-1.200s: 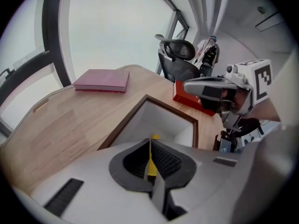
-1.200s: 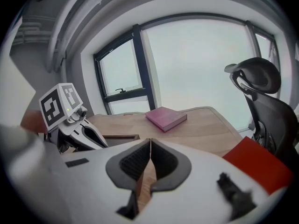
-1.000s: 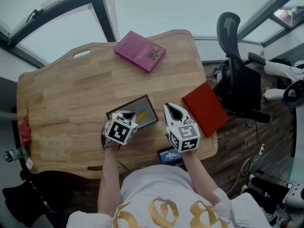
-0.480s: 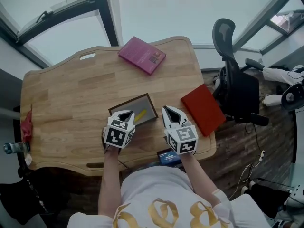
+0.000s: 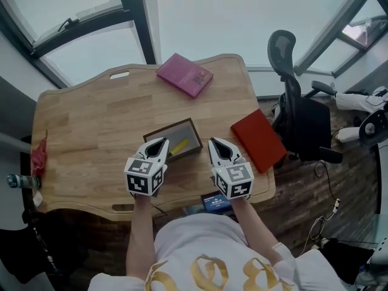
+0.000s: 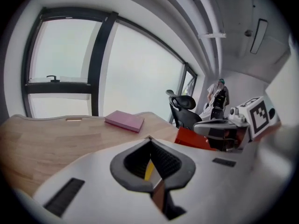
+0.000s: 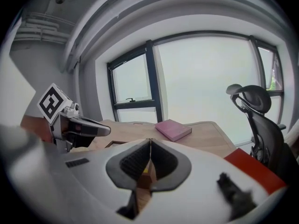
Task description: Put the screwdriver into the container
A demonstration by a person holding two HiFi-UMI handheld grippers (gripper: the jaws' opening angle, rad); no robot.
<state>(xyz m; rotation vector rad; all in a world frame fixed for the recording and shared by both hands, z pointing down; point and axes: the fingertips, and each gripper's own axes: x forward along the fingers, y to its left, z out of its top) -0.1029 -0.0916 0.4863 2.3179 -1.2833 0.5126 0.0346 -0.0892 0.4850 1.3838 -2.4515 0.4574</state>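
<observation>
A yellow-handled screwdriver (image 5: 179, 146) lies inside the shallow dark container (image 5: 176, 132) on the wooden table (image 5: 91, 120). My left gripper (image 5: 162, 142) is shut and holds nothing, its tips at the container's near left edge. Through its closed jaws in the left gripper view (image 6: 149, 140) a sliver of the yellow screwdriver (image 6: 148, 170) shows. My right gripper (image 5: 216, 143) is also shut and holds nothing, just right of the container; its tips meet in the right gripper view (image 7: 150, 141).
A pink book (image 5: 185, 74) lies at the table's far edge and a red book (image 5: 257, 139) at the right edge. A black office chair (image 5: 297, 96) stands right of the table. A small device with a blue screen (image 5: 215, 200) sits at the near edge.
My left gripper has drawn back off the container toward the person. The right gripper has stayed beside the container. The head camera has shifted a little.
</observation>
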